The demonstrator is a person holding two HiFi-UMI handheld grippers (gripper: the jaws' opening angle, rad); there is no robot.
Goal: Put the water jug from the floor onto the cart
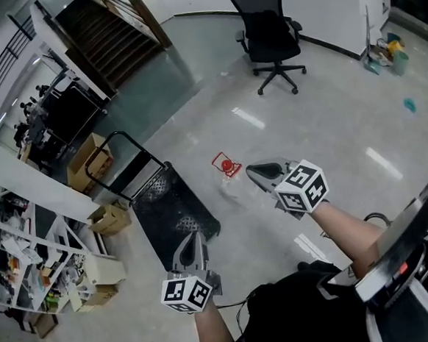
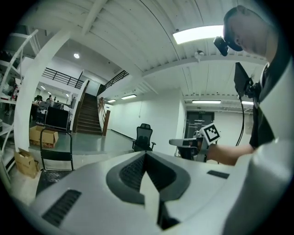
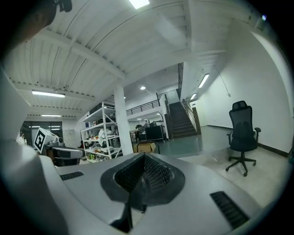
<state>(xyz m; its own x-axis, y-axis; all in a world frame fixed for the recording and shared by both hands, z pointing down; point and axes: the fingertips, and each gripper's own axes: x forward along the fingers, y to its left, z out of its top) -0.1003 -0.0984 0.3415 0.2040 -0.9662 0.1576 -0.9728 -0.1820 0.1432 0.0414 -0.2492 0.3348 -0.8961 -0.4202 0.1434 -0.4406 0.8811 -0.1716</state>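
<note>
Nearest: person's dark-clad torso at bottom of head view, both forearms reaching fwd. L gripper (image 1: 190, 248) is held out level w/ its marker cube by the wrist. In the left gripper view its jaws are clenched together, tips meeting in one line, nothing btwn them. In head view its tip sits over the near end of the cart (image 1: 171, 207).

R gripper (image 1: 261, 172) is a bit further out, also about level. The right gripper view shows its jaws pressed tight too, empty.

The cart is a black flat platform type on the floor, w/ a black tube handle standing up at its far end.

Water jug (image 1: 227, 165): clear body w/ red top, on the pale floor, not on the cart. It's near the deck's far right corner, and in head view lies btwn the cart and the R gripper's tip, apart from both.

L of the cart: cardboard boxes (image 1: 109, 219) on the floor, and a white shelf rack (image 1: 17, 252) full of small stuff.

Further off: black office chair (image 1: 268, 33) alone on open floor near the white wall. Dark stairs (image 1: 107, 35) climb at far L.
</note>
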